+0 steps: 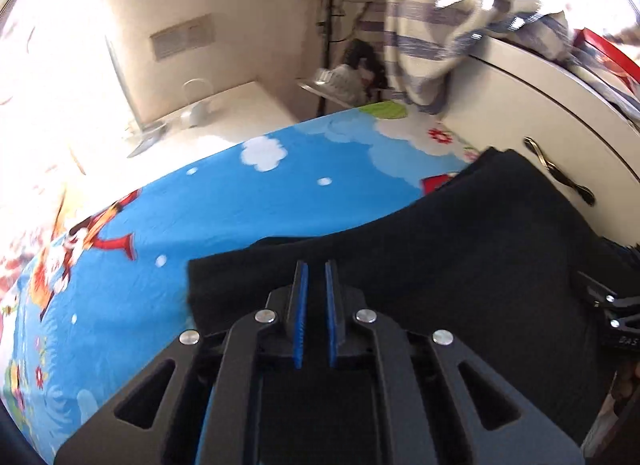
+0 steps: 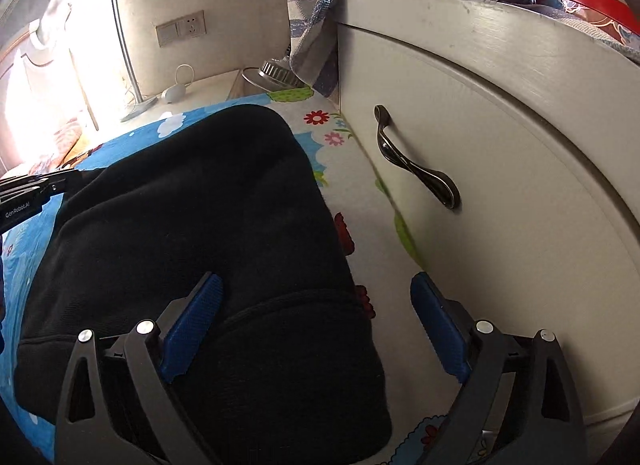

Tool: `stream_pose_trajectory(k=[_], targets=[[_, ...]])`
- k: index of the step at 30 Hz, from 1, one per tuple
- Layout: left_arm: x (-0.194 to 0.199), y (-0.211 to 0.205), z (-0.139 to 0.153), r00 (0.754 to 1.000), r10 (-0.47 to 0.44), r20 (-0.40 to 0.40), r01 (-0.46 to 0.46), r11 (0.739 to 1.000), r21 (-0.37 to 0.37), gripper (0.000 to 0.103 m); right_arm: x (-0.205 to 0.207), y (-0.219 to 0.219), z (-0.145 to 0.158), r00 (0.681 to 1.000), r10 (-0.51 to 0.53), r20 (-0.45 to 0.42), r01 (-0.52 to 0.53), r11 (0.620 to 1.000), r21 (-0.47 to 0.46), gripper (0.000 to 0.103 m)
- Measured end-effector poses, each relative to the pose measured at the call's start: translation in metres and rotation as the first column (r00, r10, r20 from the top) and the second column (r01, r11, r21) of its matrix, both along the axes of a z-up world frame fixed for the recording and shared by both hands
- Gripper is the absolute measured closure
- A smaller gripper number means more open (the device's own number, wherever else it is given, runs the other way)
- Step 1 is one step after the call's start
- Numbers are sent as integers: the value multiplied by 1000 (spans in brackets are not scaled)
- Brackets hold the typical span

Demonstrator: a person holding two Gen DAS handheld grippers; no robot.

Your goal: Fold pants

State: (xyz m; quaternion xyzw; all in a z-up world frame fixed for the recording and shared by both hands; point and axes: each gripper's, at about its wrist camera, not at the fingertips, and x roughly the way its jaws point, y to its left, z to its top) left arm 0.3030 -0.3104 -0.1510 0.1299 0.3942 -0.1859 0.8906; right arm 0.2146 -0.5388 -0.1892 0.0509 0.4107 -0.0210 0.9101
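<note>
Wide-open right claw (image 2: 316, 285) hangs over the black pants (image 2: 192, 217), which fill the lower centre of that frame on the cartoon sheet (image 2: 360, 201) beside the white cabinet (image 2: 520, 145). Over in the other view my left claw (image 1: 316, 267) is nearly clenched, pads (image 1: 301, 305) a sliver apart over the cloth, and I can't tell if any fabric is pinched. Thick, soft, floppy stuff, I reckon, so grab an edge or corner.

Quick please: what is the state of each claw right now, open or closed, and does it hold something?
Left claw: nearly closed, over the black pants; whether it pinches fabric cannot be told.
Right claw: open wide above the pants, holding nothing.
</note>
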Motion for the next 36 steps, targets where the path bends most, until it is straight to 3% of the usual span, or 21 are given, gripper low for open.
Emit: stream_pose_trajectory(k=[2, 3, 5, 9, 10, 12, 14, 15, 17, 18, 19, 20, 21, 22, 24, 25, 28, 32, 36], targets=[[-4, -40, -5, 984, -174, -49, 173, 985, -28, 90, 0, -2, -2, 1000, -5, -7, 5, 1000, 23, 15], [-2, -60, -12, 973, -219, -73, 219, 976, -11, 89, -1, -2, -3, 1000, -6, -9, 6, 1000, 29, 15], [15, -85, -27, 977, -206, -56, 211, 971, 116, 89, -1, -3, -4, 1000, -7, -10, 7, 999, 31, 15], [51, -102, -11, 994, -112, -11, 113, 984, 139, 88, -1, -4, -5, 1000, -10, -14, 10, 999, 48, 14], [55, -107, -4, 993, -118, -1, 117, 985, 125, 89, -1, -4, -4, 1000, -8, -14, 9, 999, 53, 14], [56, -114, 8, 982, -181, -43, 182, 983, 9, 89, 0, -6, -5, 1000, -4, -16, 5, 998, 66, 14], [53, -123, 11, 964, -254, -82, 247, 966, -81, 90, 0, -7, -6, 1000, 1, -20, 1, 997, 75, 14], [52, -129, 7, 954, -283, -103, 274, 958, -89, 90, 0, -6, -6, 1000, 2, -22, 0, 997, 75, 14], [61, -140, -9, 960, -250, -125, 247, 968, -40, 88, 0, -6, -6, 1000, 1, -22, 1, 997, 74, 14], [69, -141, -14, 968, -211, -134, 208, 977, -39, 74, 1, -6, -6, 1000, -2, -24, 4, 998, 70, 14], [78, -139, -14, 983, -142, -118, 140, 990, -27, 46, 1, -6, -6, 1000, 0, -27, 2, 998, 66, 14], [84, -134, -11, 995, -54, -83, 55, 998, 5, 45, 2, -5, -5, 999, 5, -32, -3, 998, 61, 14], [86, -129, -5, 998, 1, -62, -1, 1000, 8, 55, 2, -4, -4, 999, 8, -34, -6, 999, 51, 14], [83, -120, 4, 998, 16, -61, -18, 999, -43, 61, 1, -3, -3, 999, 8, -33, -7, 999, 42, 14], [63, -98, 24, 999, -5, -47, -2, 988, -153, 59, 1, -3, -3, 999, 6, -32, -5, 999, 38, 14], [47, -88, 31, 1000, -10, -30, 4, 985, -171, 59, 0, -3, -2, 999, 3, -32, -2, 999, 38, 13], [-12, -64, 31, 999, -18, -45, 10, 985, -170, 59, -1, -4, -3, 1000, 1, -29, 0, 999, 41, 13], [-92, -41, -3, 992, 2, -123, -18, 992, -127, 59, 0, -2, -3, 999, 10, -30, -9, 1000, 18, 13], [-144, -22, -14, 999, 44, -13, -46, 987, -154, 58, 0, 6, 1, 999, 22, -31, -24, 999, -44, 11]])
